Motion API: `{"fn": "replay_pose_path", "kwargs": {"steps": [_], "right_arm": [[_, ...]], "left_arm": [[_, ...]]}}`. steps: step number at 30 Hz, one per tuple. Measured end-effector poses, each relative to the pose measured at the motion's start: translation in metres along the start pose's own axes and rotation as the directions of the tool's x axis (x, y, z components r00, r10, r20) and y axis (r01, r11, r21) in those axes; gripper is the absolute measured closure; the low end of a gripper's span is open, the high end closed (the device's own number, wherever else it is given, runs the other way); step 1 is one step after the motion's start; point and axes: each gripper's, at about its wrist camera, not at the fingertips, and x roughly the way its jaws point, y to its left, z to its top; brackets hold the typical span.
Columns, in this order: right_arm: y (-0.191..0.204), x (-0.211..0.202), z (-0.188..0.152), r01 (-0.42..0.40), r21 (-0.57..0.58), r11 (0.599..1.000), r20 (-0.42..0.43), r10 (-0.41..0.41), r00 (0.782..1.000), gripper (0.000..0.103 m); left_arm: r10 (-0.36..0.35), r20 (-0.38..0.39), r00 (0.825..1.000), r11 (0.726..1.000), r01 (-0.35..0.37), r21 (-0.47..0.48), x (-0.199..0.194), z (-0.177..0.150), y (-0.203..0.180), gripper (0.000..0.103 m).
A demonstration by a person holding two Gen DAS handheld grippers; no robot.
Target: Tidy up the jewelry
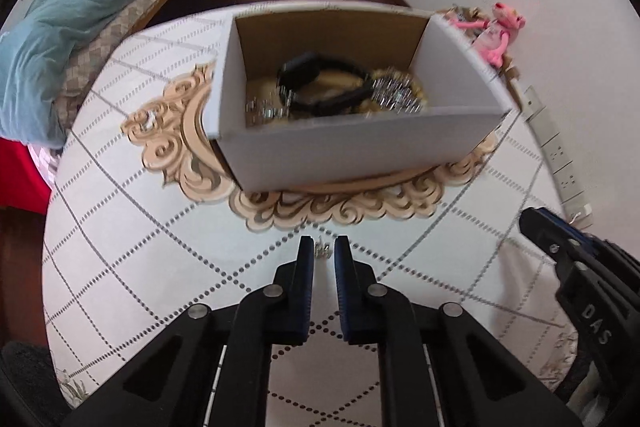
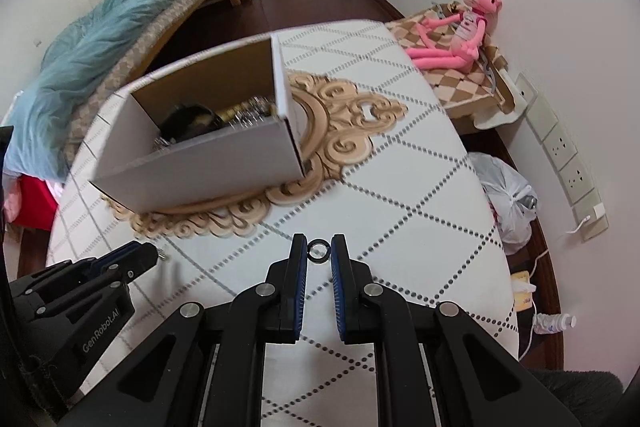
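We have the right hand-held gripper [image 2: 319, 251] closed in on a small dark ring [image 2: 319, 251], its blue pads touching the ring's outer edge on both sides, low over the worktop [image 2: 420, 187]; we judge the ring light, stiff and smooth, so it could squirt out of a flat pinch, and the hold across its widest part, as here, looks the safest place to take it; over on the left, the left hand-held gripper [image 1: 321, 251] has its fingers nearly together around a tiny silvery piece [image 1: 322, 250], perhaps an earring or a clasp, too small for us to name; we reckon it weighs next to nothing, is hard but delicate, and wants a gentle squeeze on its body, not on any fine wire; whether the pads truly bite it we cannot say for sure, though they sit tight on either side; ahead stands the open cardboard box [image 1: 352, 155] on the patterned worktop, already holding a black strap-like band [image 1: 320, 83] and a glittering heap [image 1: 396, 91], blurred; as for writing, we read "DAS" on the right tool's body in the left view, and "GenRobot.AI" on the left tool's body in the right view; nothing legible on the box.
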Motion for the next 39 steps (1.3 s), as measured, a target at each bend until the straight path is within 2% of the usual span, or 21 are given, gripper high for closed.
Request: {"fn": "replay_pose_path", "kwargs": {"steps": [5,10,15,18,21,24,26,28,31,35,39], "right_arm": [[0.01,-0.021,0.022,-0.046,-0.008,0.999,0.048,0.047,0.998,0.091],[0.021,-0.035,0.058,-0.086,-0.026,0.996,0.095,0.088,0.992,0.091],[0.024,-0.03,0.092,-0.098,-0.027,0.995,0.111,0.101,0.989,0.091],[0.023,-0.02,0.107,-0.126,-0.006,0.992,0.091,0.126,0.988,0.091],[0.023,-0.021,0.109,-0.138,0.003,0.99,0.096,0.137,0.986,0.091],[0.021,-0.026,0.092,-0.132,-0.006,0.991,0.099,0.131,0.986,0.091],[0.016,-0.026,0.077,-0.123,-0.006,0.992,0.091,0.123,0.988,0.091],[0.01,-0.025,0.059,-0.108,-0.002,0.994,0.081,0.108,0.991,0.091],[-0.001,-0.018,0.034,-0.096,0.027,0.995,0.039,0.095,0.995,0.091],[-0.017,-0.008,0.011,-0.082,0.073,0.994,-0.002,0.082,0.997,0.091],[-0.03,-0.006,0.003,-0.061,0.095,0.994,-0.005,0.062,0.998,0.091]], "left_arm": [[-0.044,0.072,0.996,0.999,0.044,-0.001,-0.037,0.025,-0.001,0.095],[-0.089,0.134,0.987,0.996,0.093,-0.019,-0.066,0.067,0.015,0.095],[-0.081,0.175,0.981,0.995,0.089,-0.038,-0.077,0.104,0.032,0.095],[-0.079,0.173,0.982,0.996,0.086,-0.033,-0.076,0.116,0.037,0.095],[-0.088,0.149,0.985,0.994,0.096,-0.049,-0.076,0.104,0.039,0.093],[-0.053,0.112,0.992,0.996,0.06,-0.06,-0.072,0.074,0.037,0.08],[-0.02,0.07,0.997,0.997,0.025,-0.076,-0.06,0.05,0.036,0.034],[-0.035,0.047,0.998,0.993,0.04,-0.109,-0.044,0.026,0.039,0.033],[-0.028,-0.008,1.0,0.994,0.027,-0.11,-0.018,0.006,0.036,0.033],[0.003,-0.04,0.999,0.996,-0.006,-0.084,0.008,-0.007,0.025,0.033],[0.013,-0.038,0.999,0.998,-0.015,-0.065,0.023,-0.01,0.015,0.033]]}}
